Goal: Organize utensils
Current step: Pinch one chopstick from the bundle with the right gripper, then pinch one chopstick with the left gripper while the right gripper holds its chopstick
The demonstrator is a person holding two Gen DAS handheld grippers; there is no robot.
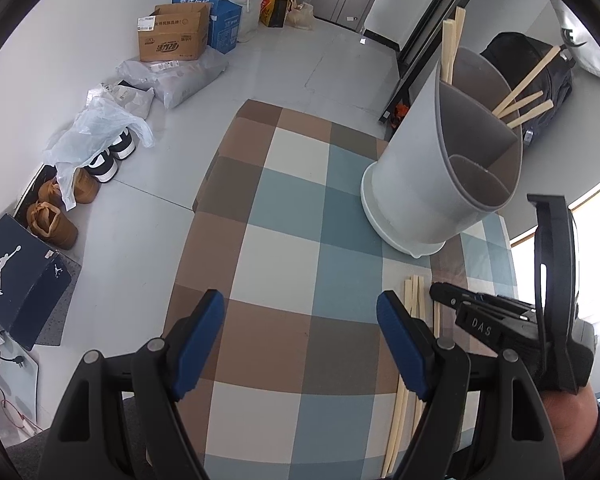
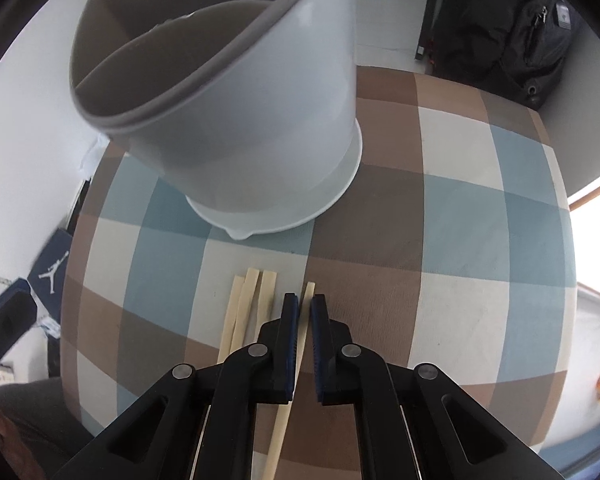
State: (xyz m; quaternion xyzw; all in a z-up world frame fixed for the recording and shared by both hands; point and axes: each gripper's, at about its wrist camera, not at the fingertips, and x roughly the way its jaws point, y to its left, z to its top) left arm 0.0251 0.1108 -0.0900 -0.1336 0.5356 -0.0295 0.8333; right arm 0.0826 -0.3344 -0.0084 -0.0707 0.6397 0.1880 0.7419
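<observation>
Hovering above the checkered desk [image 1: 284,216], the left claw [image 1: 300,340] was spread wide with nothing between its blue pads [image 1: 198,344]. To its left, down on the floor, lay a dark shoe box [image 1: 16,276], brown shoes [image 1: 56,216] and black-and-white sneakers [image 1: 108,160] under a plastic bag [image 1: 100,128], with cardboard boxes [image 1: 172,36] further ahead by the wall. Ahead and to the right of this claw stood the grey utensil holder [image 1: 420,184] on its white base, split into compartments, with several chopsticks [image 1: 524,92] leaning in the far compartments. Just beside the right pad of the left claw lay loose chopsticks [image 1: 414,296] on the desk, and further right was the right claw, seen from the side.

In the right wrist view, the loose chopsticks [image 2: 248,304] lay touching one another just left of the right claw [image 2: 305,308]. That claw was nearly pressed together, its pads [image 2: 290,320] on either side of a single chopstick [image 2: 288,412] that ran under the claw along its length; whether the pads actually touched the stick could not be told. Straight ahead of it and slightly left stood the utensil holder [image 2: 260,112], close and blurred. Ahead and to the right, beyond the desk [image 2: 460,216] edge, sat a black backpack [image 2: 512,28] on the floor.
</observation>
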